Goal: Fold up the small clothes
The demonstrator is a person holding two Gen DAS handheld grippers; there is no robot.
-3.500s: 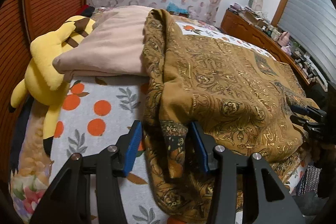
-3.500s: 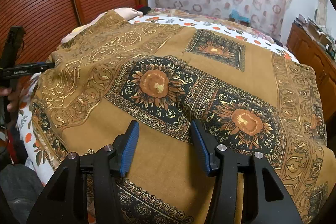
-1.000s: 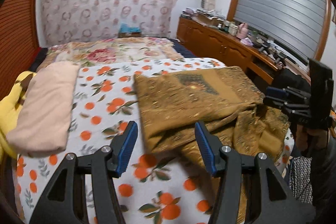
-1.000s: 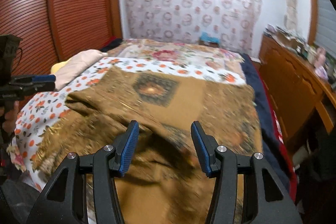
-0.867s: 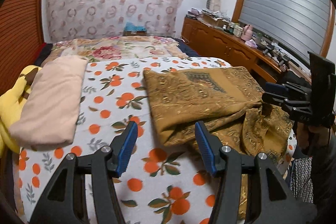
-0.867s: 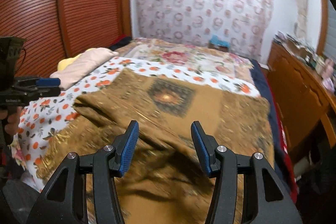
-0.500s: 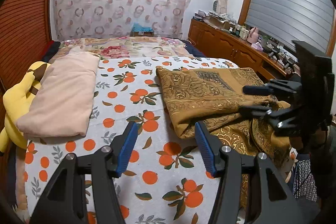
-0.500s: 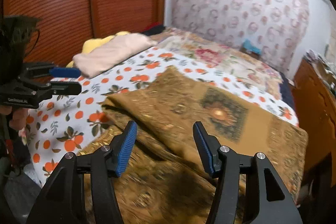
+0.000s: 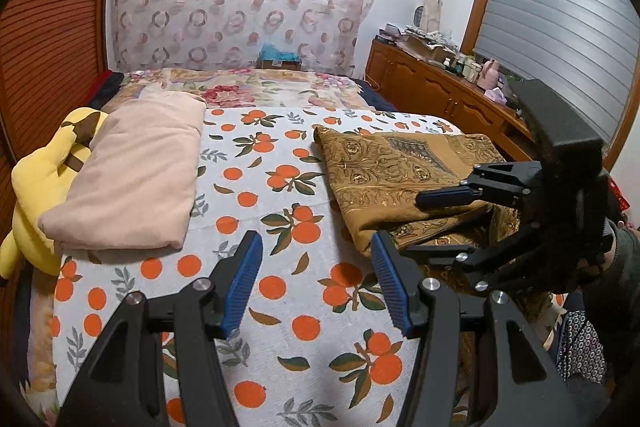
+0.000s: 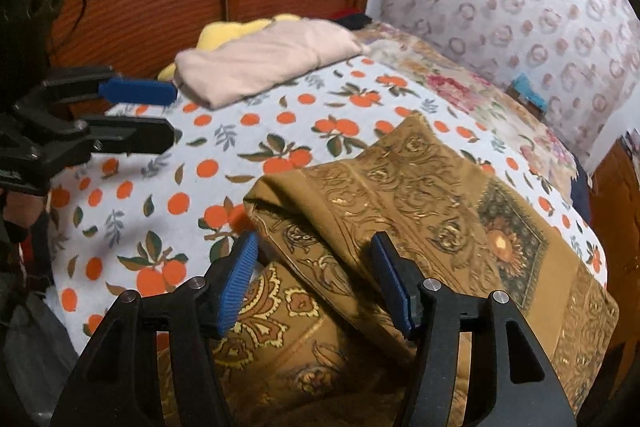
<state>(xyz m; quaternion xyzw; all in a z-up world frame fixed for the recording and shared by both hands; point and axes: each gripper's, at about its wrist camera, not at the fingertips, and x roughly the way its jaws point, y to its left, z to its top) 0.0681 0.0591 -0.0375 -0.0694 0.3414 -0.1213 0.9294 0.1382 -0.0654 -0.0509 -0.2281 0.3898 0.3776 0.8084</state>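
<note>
Ochre-brown, gold-printed cloth point(image 10: 420, 195) lies part-folded on the orange-patterned bedsheet point(image 9: 280, 187), toward the side of the bed with the wooden cabinets, its upper layer doubled over a looser layer that spills off the near edge. In the right wrist view the right gripper point(image 10: 316, 281) points steeply down at the near folded corner of that cloth: the corner's edge lies just ahead of and between its blue pads point(image 10: 238, 283), which are opening and do not appear to press on the fabric, so it holds nothing. The left gripper point(image 9: 316, 283) stands about half open and empty over bare sheet, with the cloth's near corner just off its right-hand finger; in its view the right gripper point(image 9: 444, 223) hangs over the same corner. The fold's long edge runs away from the person up the bed, and the free layers trail toward the near edge. By my reading the right hand is the nearer one and is best placed to take the corner, while the left would have to travel sideways across the sheet to reach the cloth's other edge. A folded pink garment point(image 9: 132, 183) and a yellow plush toy point(image 9: 36, 183) lie well apart on the far left, clear of any move.
</note>
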